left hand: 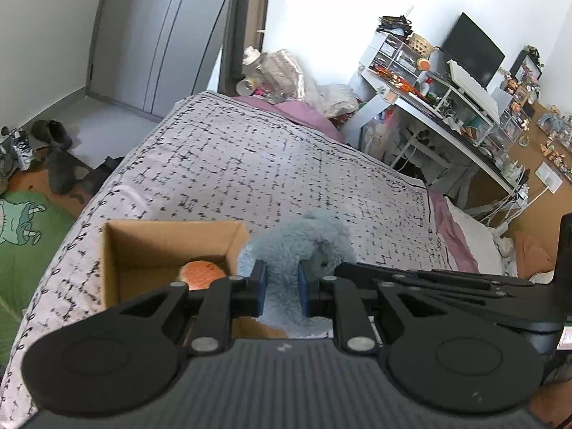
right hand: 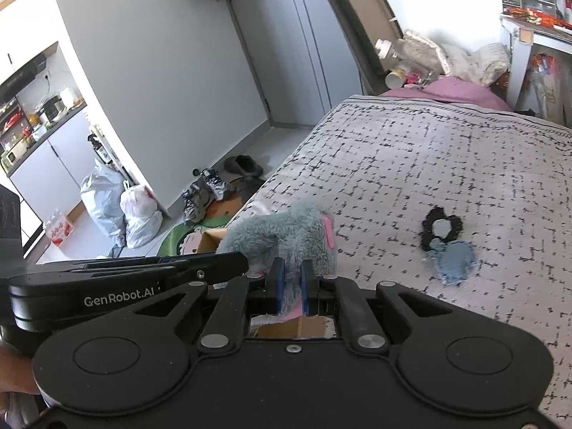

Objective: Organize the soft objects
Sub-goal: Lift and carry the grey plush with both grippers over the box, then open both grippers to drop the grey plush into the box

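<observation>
A grey-blue plush toy (left hand: 300, 246) with a pink ear hangs between both grippers, over the right edge of an open cardboard box (left hand: 114, 250) on the bed. My left gripper (left hand: 281, 286) is shut on one part of the plush. My right gripper (right hand: 290, 286) is shut on another part of the same plush (right hand: 286, 236). An orange soft object (left hand: 200, 273) lies inside the box. A small flat doll (right hand: 447, 246) with a black frilly head and blue body lies on the blanket to the right.
The bed has a white blanket with black marks (left hand: 250, 164). Pillows and jars (left hand: 275, 71) sit at the headboard. A cluttered desk (left hand: 447, 107) stands right of the bed. Shoes (right hand: 211, 189) and plastic bags (right hand: 121, 211) lie on the floor to the left.
</observation>
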Motion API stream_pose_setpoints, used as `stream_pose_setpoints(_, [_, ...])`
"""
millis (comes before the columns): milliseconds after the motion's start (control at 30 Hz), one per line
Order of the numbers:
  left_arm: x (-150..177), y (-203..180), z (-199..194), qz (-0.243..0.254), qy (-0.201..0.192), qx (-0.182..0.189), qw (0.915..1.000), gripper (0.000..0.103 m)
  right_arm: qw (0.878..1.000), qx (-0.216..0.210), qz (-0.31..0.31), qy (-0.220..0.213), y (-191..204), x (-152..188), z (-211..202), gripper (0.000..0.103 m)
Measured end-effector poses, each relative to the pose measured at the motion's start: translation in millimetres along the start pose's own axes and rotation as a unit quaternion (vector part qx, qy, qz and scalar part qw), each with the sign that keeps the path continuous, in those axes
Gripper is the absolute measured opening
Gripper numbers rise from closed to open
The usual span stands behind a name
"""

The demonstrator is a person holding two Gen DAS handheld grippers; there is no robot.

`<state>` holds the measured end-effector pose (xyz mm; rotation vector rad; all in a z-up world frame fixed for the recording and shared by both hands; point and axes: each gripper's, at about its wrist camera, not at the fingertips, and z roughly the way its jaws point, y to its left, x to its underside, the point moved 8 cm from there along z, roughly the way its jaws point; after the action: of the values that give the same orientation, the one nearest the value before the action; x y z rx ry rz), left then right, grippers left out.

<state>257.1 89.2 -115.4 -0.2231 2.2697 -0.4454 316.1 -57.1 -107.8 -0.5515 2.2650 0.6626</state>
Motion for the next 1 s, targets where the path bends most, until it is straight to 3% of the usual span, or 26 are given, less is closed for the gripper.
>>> stream_pose_setpoints(567, [30.0,59.4,5.1,-0.036,0.025,-0.018,0.9989,0.017,0.998,-0.005,-0.02,0.06,32.4,30.4,45.7,0.01])
stream_pose_setpoints(767, [39.7,69.7,17.3,-0.068,0.049,-0.021,0.9963,0.021,0.997,0.002,-0.018,0.079,31.1,40.0,51.3,0.017])
stream_pose_setpoints(867, [37.2,71.7,17.5,-0.069,0.051,-0.03,0.9959,0.022,0.997,0.001,-0.017,0.078,29.0,41.2,47.7,0.025])
stream_pose_setpoints(1000, [31.3,73.6,13.0,-0.072,0.05,-0.04,0.9953,0.031,0.998,0.0,-0.008,0.068,23.5,37.3,37.6,0.037])
